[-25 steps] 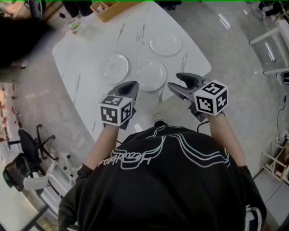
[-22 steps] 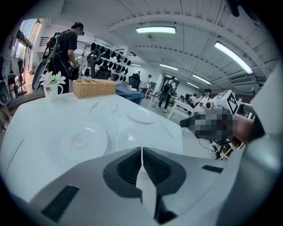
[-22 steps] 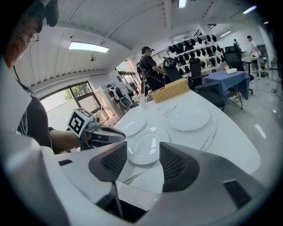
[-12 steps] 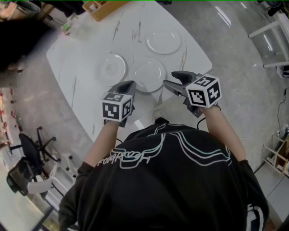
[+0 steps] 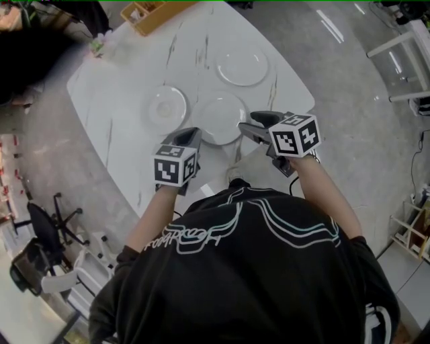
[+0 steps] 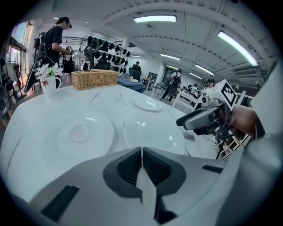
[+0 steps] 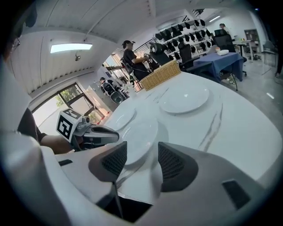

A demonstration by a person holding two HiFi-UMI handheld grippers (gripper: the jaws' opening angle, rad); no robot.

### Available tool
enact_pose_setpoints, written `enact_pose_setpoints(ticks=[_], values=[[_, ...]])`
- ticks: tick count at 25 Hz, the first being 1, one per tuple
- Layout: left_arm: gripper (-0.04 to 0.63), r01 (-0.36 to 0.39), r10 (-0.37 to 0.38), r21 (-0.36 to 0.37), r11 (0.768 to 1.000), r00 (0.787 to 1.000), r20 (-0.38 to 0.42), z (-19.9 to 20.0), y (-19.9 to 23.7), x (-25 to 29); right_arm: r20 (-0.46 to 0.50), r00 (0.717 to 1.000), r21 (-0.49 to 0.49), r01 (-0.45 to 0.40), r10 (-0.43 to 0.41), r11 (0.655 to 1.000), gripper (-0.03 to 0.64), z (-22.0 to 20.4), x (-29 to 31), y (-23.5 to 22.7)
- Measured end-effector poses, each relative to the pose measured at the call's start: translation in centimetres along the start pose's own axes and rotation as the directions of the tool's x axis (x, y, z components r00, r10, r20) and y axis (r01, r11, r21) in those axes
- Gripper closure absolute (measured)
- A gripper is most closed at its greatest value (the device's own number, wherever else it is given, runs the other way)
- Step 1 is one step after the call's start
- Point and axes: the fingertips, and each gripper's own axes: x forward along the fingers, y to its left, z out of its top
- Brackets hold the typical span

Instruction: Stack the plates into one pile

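Plates: three round white ceramic ones lie apart on the white marble-look bench (image 5: pixel 114 77), none stacked. The left plate (image 5: pixel 166 107) & mid plate (image 5: pixel 220 117) sit side by side near my edge, w/ the third plate (image 5: pixel 242 66) further back on the right. My left hand-held gripper (image 5: pixel 191 135) hovers at the near rims btwn those two, jaws pressed together w/ nothing in them. My right hand-held gripper (image 5: pixel 254 123) is by the mid plate's right rim, jaws wide apart & empty. That plate shows thru the gap, pads not on it. A woven basket (image 5: pixel 144 13) sits at the far edge.
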Motion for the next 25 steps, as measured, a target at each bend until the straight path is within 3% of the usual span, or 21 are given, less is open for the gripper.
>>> enact_pose_setpoints(ticks=[9,15,22,25], values=[[0.565,0.004,-0.005,-0.025,1.000,1.000,-0.020,-0.2,0.8,0.6,-0.035,0.998,0.066,-0.053,0.055,0.996,0.389,0.0,1.6,0.4],[0.565,0.008,-0.008,-0.016,1.000,1.000,-0.007,-0.1,0.9,0.6,-0.037,0.995,0.180,-0.089,0.097,0.980,0.517,-0.3,2.1,1.0],[0.565,0.003,-0.003,-0.018,1.000,1.000,-0.002,-0.5,0.8,0.1,0.034,0.991,0.338,-0.137,0.133,0.931,0.565,0.1,1.7,1.2],[0.565,-0.013,0.014,-0.037,0.999,1.000,0.021,-0.5,1.2,-0.5,0.058,0.988,0.353,-0.154,0.143,0.923,0.577,0.4,1.4,1.4]])
